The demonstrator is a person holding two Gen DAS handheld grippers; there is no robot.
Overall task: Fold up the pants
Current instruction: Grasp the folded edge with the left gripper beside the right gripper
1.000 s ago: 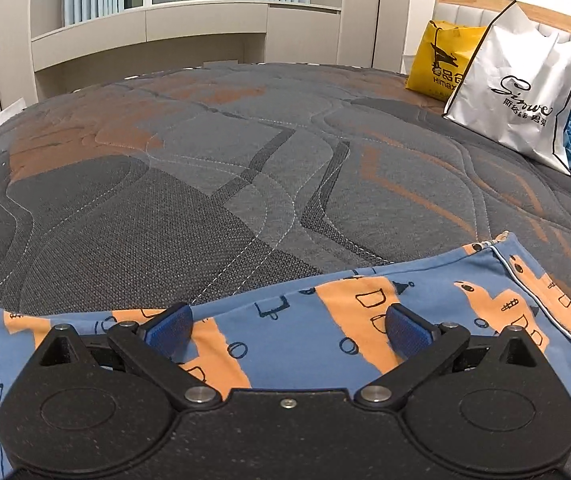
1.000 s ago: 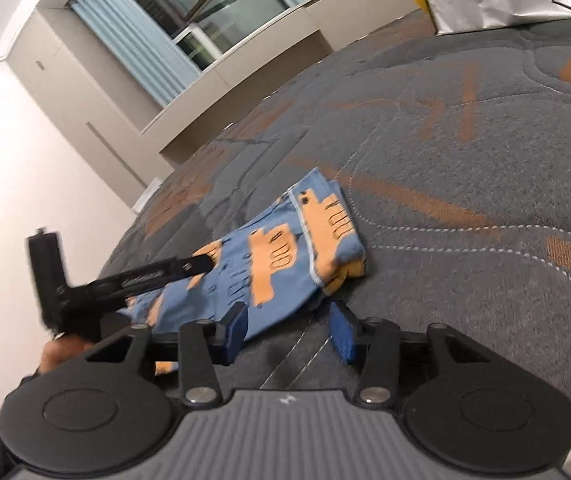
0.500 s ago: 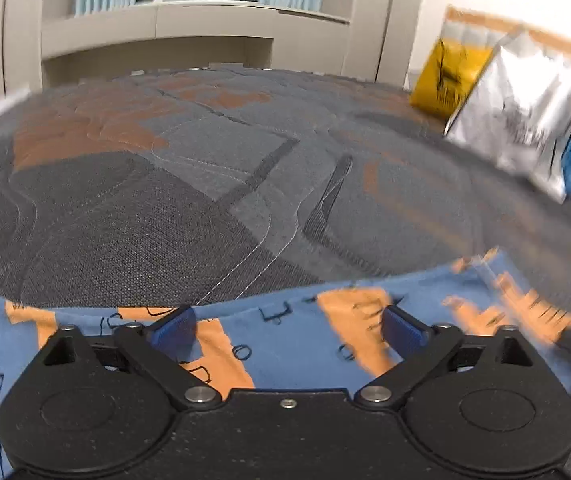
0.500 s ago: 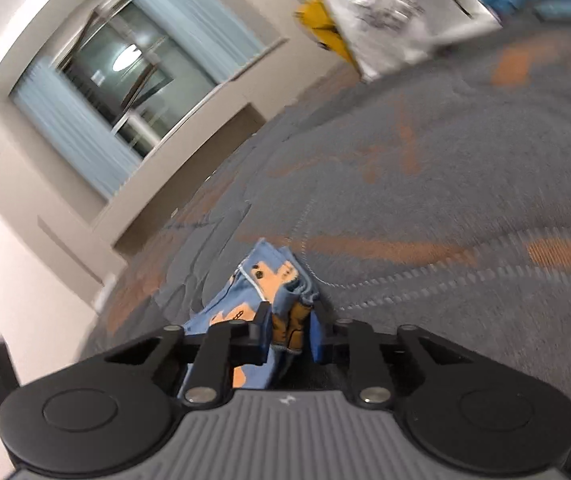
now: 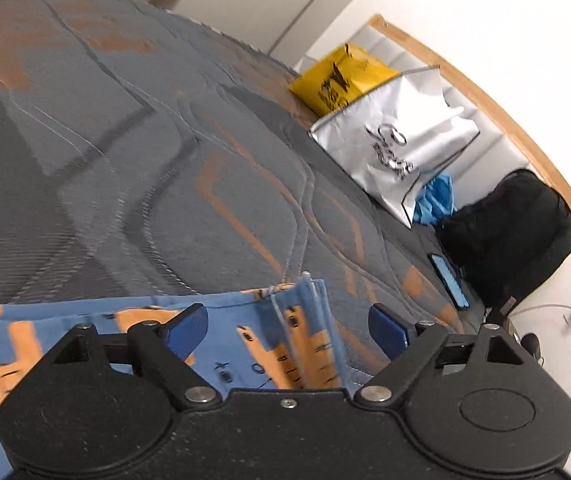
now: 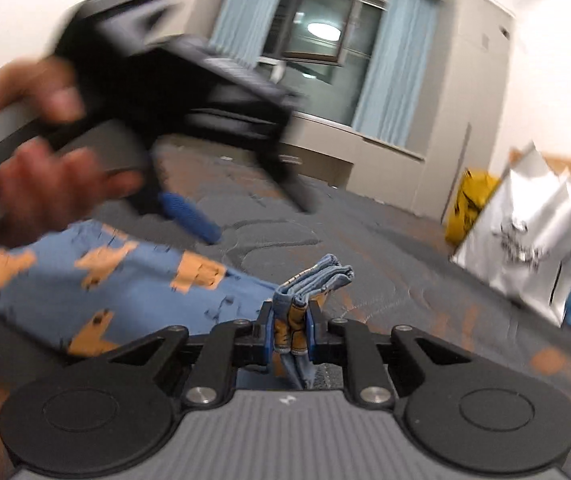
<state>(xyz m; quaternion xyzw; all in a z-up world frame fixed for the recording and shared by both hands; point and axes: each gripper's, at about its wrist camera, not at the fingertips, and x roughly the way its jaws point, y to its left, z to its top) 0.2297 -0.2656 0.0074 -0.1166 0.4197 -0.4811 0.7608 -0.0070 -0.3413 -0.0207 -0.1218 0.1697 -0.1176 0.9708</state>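
Blue pants with orange print (image 5: pixel 85 320) lie on the grey quilted bed (image 5: pixel 165 160). My left gripper (image 5: pixel 287 330) hovers over them; its jaws are closing but stand wide. A raised folded edge of the pants (image 5: pixel 309 312) is between the pads, which do not touch it. In the right wrist view my right gripper (image 6: pixel 291 334) is closing tight on a bunched end of the pants (image 6: pixel 317 276), lifted off the bed. The rest of the pants (image 6: pixel 125 288) trails left. A hand (image 6: pixel 45 196) holds the blurred left gripper there, its blue pad (image 6: pixel 191 220) above the cloth.
A yellow bag (image 5: pixel 337 80) and a silver bag (image 5: pixel 397 148) lean at the wooden headboard (image 5: pixel 485 92). Beside them are blue cloth (image 5: pixel 435 200), a black backpack (image 5: pixel 513 232) and a phone (image 5: pixel 449 280). Window and cabinets (image 6: pixel 325 40) stand behind the bed.
My right gripper shut on the end of the pants, rolled upright and swung across with the cloth. The left gripper rose, tilted and turned toward the headboard side, its jaws narrowing a little.
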